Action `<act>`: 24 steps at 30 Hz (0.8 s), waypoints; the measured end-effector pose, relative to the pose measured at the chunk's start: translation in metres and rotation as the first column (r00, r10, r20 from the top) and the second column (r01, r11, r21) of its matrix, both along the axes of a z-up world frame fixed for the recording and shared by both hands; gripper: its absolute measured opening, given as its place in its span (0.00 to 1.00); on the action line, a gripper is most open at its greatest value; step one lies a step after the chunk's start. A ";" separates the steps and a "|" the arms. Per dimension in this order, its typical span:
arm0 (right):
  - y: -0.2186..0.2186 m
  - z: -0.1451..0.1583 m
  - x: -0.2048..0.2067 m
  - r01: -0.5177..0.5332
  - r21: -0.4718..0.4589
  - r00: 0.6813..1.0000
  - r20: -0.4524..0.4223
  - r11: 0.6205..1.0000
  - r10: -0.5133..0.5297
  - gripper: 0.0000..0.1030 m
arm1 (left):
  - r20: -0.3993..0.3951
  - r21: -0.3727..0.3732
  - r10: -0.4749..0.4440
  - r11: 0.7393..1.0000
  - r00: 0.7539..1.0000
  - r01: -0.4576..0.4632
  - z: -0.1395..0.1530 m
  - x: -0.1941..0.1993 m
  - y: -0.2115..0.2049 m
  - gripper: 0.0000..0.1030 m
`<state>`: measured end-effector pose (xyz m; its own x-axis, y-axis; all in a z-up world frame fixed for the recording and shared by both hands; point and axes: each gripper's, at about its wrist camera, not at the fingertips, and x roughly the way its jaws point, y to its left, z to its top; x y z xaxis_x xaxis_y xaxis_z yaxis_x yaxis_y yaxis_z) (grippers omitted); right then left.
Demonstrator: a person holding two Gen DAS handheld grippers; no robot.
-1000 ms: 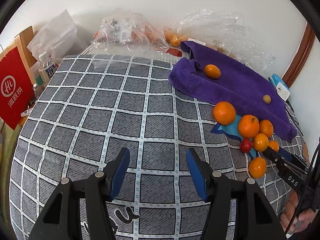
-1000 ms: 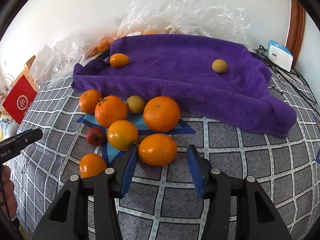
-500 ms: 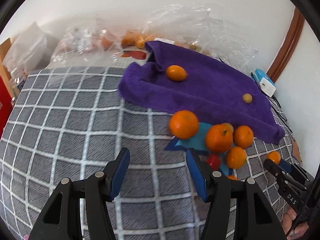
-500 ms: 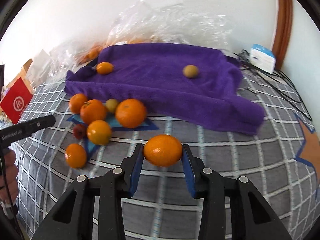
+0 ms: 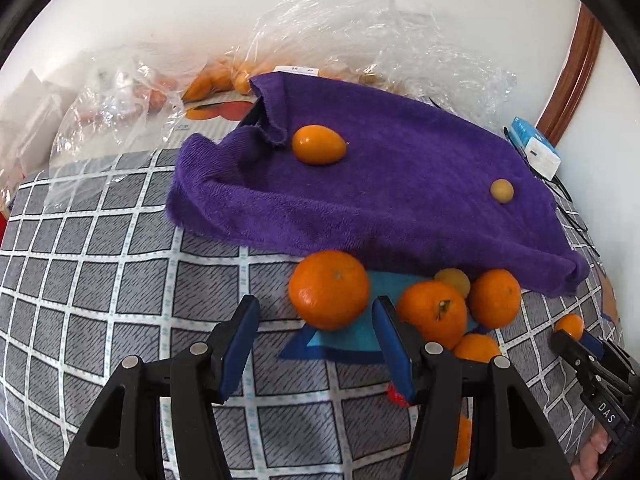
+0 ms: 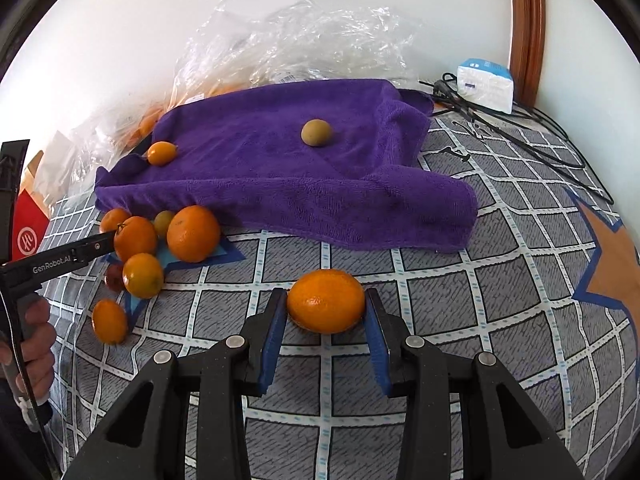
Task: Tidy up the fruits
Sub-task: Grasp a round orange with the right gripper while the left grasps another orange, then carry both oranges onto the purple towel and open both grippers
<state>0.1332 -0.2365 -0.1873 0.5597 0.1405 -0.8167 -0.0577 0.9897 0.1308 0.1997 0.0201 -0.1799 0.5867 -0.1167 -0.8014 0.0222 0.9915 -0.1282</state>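
Note:
My right gripper [image 6: 326, 322] is shut on an orange [image 6: 326, 300], held just over the checked cloth, right of the fruit pile. My left gripper [image 5: 316, 336] is open, its jaws on either side of a large orange [image 5: 329, 289] at the pile's left end, not touching it. Several more oranges [image 5: 432, 314], a small yellow fruit [image 5: 454, 278] and a partly hidden red fruit [image 6: 114, 278] lie in the pile. A purple towel [image 6: 280, 172] behind carries a small oval orange fruit [image 5: 318, 145] and a brownish round fruit [image 6: 316, 133].
The grey checked cloth [image 5: 100, 272] covers the surface. Clear plastic bags with fruit [image 5: 224, 80] lie against the wall. A white and blue box [image 6: 486, 84] and black cables [image 6: 520, 136] sit at the far right. A red bag [image 6: 28, 232] stands at the left.
My right gripper closed on the orange and carried it rightwards away from the pile. My left gripper swung right and forward up to the large orange, still open.

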 end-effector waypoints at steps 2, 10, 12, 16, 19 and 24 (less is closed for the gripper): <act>-0.001 0.000 0.001 -0.001 -0.001 1.000 0.003 1.000 0.001 0.37 | 0.011 -0.009 0.008 1.000 1.000 -0.008 -0.001 0.001 -0.001 0.54; -0.001 0.001 0.002 0.012 -0.007 1.000 -0.004 1.000 -0.012 0.37 | 0.018 -0.052 -0.002 0.999 1.000 0.003 0.000 0.003 0.002 0.37; -0.002 0.002 0.001 0.018 -0.010 1.000 -0.004 1.000 -0.018 0.37 | 0.016 -0.061 -0.001 0.998 1.000 0.002 0.003 -0.001 0.004 0.37; -0.002 0.010 -0.003 0.037 -0.003 0.999 0.002 0.999 -0.037 0.37 | 0.034 -0.056 -0.001 0.998 0.999 0.003 0.016 -0.016 0.010 0.37; -0.001 0.020 -0.007 0.043 -0.005 0.999 0.020 0.999 -0.043 0.37 | 0.039 -0.048 0.008 0.999 0.999 -0.006 0.026 -0.027 0.016 0.37; 0.002 0.041 -0.016 0.050 -0.002 0.997 0.059 0.999 -0.050 0.37 | 0.054 -0.055 0.030 0.998 0.998 -0.027 0.042 -0.044 0.025 0.37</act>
